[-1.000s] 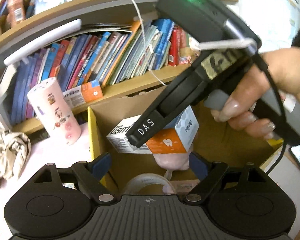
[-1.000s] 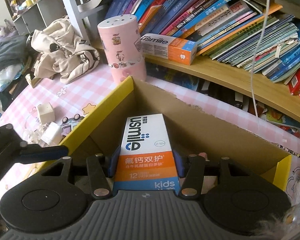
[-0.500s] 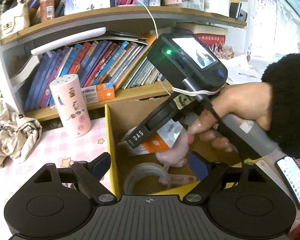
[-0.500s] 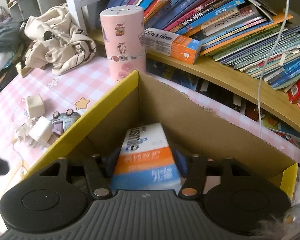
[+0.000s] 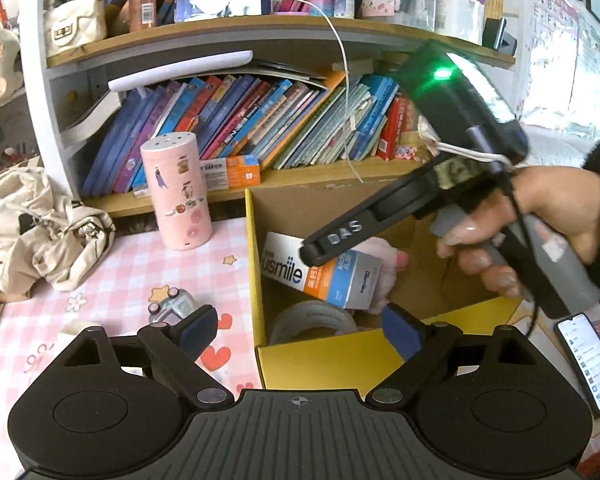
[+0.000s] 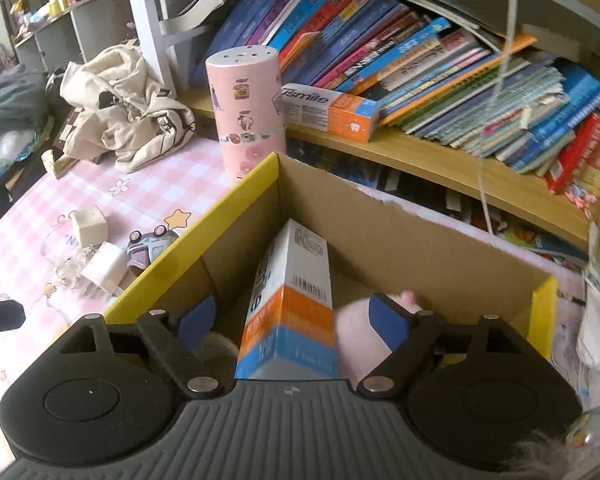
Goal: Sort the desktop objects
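A white, orange and blue usmile toothpaste box (image 6: 296, 292) leans inside the yellow-rimmed cardboard carton (image 6: 228, 208). My right gripper (image 6: 292, 320) hangs over it with its jaws opening. The box stands between the blue pads without touching them. In the left wrist view the same toothpaste box (image 5: 320, 276) lies tilted in the carton (image 5: 320, 356) under the right gripper (image 5: 340, 236), which a hand holds. My left gripper (image 5: 298, 326) is at the carton's near left corner, its jaws wide and still opening with nothing between them.
A tape roll (image 5: 312, 320) and a pink soft toy (image 6: 356, 328) lie in the carton. On the pink checked table are a toy car (image 6: 152, 244), a white charger (image 6: 104, 268), a white cube (image 6: 88, 226), a pink canister (image 6: 246, 112) and a cloth bag (image 6: 128, 108). A phone (image 5: 592, 360) lies at the right.
My right gripper has opened and let go of the toothpaste box, which has tipped on edge into the carton. My left gripper has pulled back and left, showing more of the table.
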The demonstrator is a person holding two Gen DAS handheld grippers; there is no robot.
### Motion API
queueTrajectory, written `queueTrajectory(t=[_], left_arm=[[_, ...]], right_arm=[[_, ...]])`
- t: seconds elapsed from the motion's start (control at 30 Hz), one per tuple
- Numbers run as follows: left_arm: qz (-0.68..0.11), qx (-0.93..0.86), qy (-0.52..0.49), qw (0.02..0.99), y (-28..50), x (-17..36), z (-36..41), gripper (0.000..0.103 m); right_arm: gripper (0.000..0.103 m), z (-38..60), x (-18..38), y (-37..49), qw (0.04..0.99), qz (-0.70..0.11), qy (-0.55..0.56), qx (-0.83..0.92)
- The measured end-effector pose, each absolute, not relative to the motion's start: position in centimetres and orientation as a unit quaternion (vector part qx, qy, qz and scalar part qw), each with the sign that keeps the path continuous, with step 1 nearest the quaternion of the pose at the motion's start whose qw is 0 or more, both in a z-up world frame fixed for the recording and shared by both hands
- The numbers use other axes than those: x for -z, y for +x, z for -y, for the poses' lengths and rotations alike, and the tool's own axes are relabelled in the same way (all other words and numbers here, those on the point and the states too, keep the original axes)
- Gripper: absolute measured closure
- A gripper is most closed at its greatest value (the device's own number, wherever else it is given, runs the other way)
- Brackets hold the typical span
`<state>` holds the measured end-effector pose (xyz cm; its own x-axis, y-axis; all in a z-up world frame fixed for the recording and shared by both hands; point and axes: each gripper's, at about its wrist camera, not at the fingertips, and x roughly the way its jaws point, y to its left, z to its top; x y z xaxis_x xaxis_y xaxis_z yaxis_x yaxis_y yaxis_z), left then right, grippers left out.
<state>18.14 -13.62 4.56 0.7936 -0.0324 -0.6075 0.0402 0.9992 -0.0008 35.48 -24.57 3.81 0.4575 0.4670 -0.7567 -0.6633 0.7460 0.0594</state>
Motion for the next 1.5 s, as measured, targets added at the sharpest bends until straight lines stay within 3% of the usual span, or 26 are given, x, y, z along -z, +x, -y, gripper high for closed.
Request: queueTrajectory(t=[0.87, 1.5], left_arm=[[-0.310, 0.028, 0.015, 0.950, 11.2, -3.9, 7.4, 0.011], [-0.311, 0.037, 0.026, 0.949, 4.4, -2.9, 2.1, 0.011]], right_arm=[[0.015, 29.4, -6.9, 19.6, 0.920, -0.333, -0.067, -0.195], [0.014, 23.0, -2.5, 8.6, 0.919, -0.359, -0.065, -0.148]])
